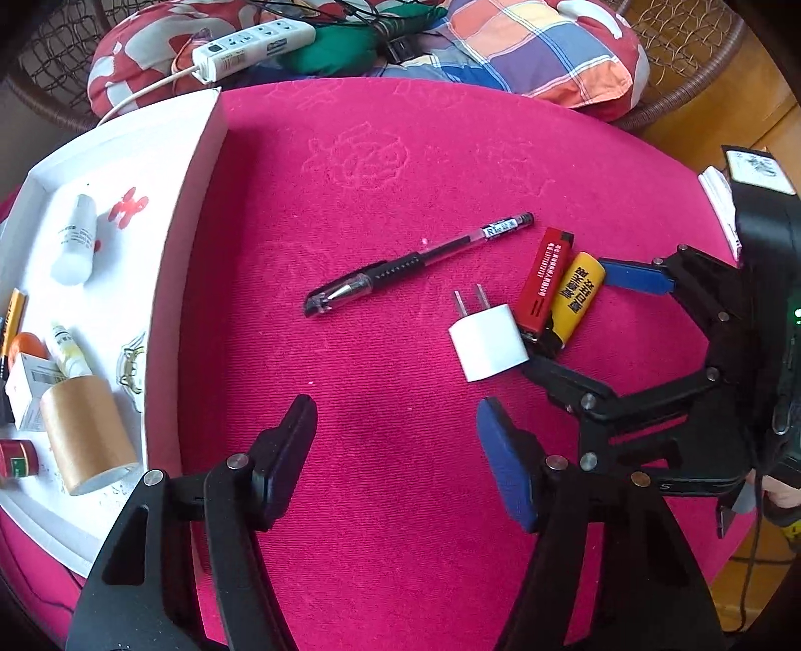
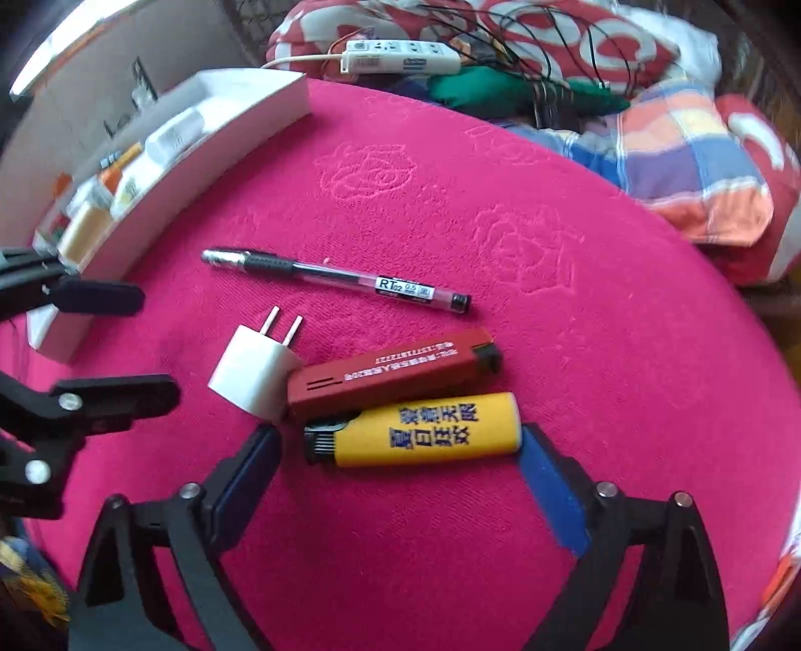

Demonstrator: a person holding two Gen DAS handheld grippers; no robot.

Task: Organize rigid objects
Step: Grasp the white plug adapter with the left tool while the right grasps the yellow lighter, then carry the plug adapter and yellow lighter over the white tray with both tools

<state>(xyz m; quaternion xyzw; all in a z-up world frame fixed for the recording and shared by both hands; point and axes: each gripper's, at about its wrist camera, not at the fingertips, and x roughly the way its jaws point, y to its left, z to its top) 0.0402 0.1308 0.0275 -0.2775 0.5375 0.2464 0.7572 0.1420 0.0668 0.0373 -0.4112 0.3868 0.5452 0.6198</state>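
Pink towel [image 1: 380, 165] spread across the surface, embossed with a rose pattern. Pen [image 1: 415, 263] lying diagonally near the middle, tip toward lower left. White charger plug [image 1: 488, 348] just right of it, prongs pointing up, touching the red lighter [image 1: 545, 283]; yellow lighter [image 1: 578, 295] pressed against the red one's right side. Left gripper [image 1: 395, 450] at the bottom, jaws apart over bare towel, nothing between them. Right gripper [image 1: 588, 323] reaching in from the right edge, jaws apart, straddling both lighters. White tray [image 1: 200, 210] at left, holding a white bottle [image 1: 75, 240], tape roll [image 1: 87, 433], small boxes. Power strip [image 1: 250, 45] and cushions beyond.
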